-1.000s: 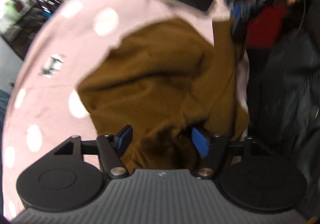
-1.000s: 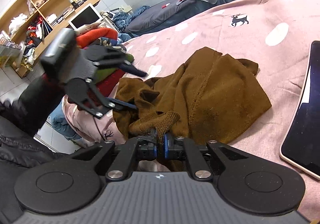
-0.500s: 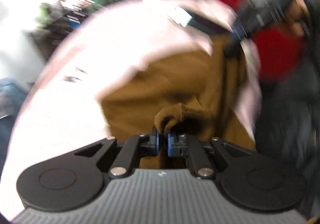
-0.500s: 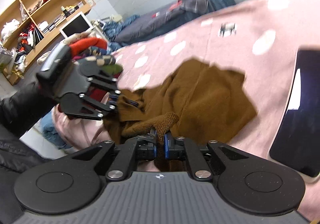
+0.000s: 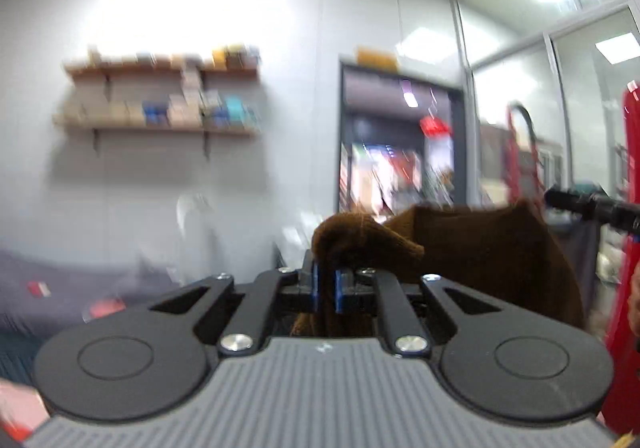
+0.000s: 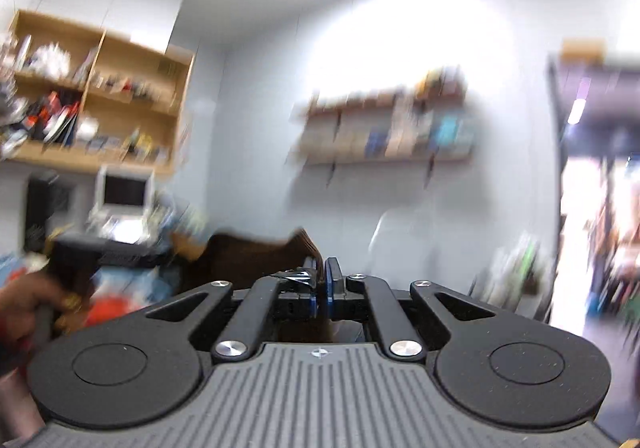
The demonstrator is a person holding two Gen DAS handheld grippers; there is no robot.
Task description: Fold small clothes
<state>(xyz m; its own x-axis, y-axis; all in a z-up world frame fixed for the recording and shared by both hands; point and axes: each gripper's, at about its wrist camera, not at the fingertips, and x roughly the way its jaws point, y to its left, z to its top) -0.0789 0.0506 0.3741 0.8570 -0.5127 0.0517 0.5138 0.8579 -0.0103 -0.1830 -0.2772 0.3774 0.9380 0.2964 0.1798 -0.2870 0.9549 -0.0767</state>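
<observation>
pinching a bunched knit edge, the left tongs [image 5: 325, 288] are clamped on the brown garment [image 5: 480, 248], whose cloth humps up over the blue pads and then runs off to the right of the left tongs in a taut sheet. at the far end of that sheet, up and to the right, the black tip of the right tongs [image 5: 580, 205] shows at the garment's other top corner. seen from the right wrist, the right tongs [image 6: 321, 290] are pressed together on a thin edge of the same brown garment [image 6: 248, 260], which stretches away to the left of them toward the person's left hand [image 6: 36, 300] on its handle. both cameras face the room, with wall shelves [image 5: 160, 103] far behind the left tongs and a doorway [image 5: 400, 151] behind the cloth, so the garment hangs in the air between the two tongs, and no bed shows in either view. its long axis runs straight from one pair of tongs to the other, with each holding one end, neither nearer. judging by that, the next move is to lay it out flat, keeping the top edge tight.
</observation>
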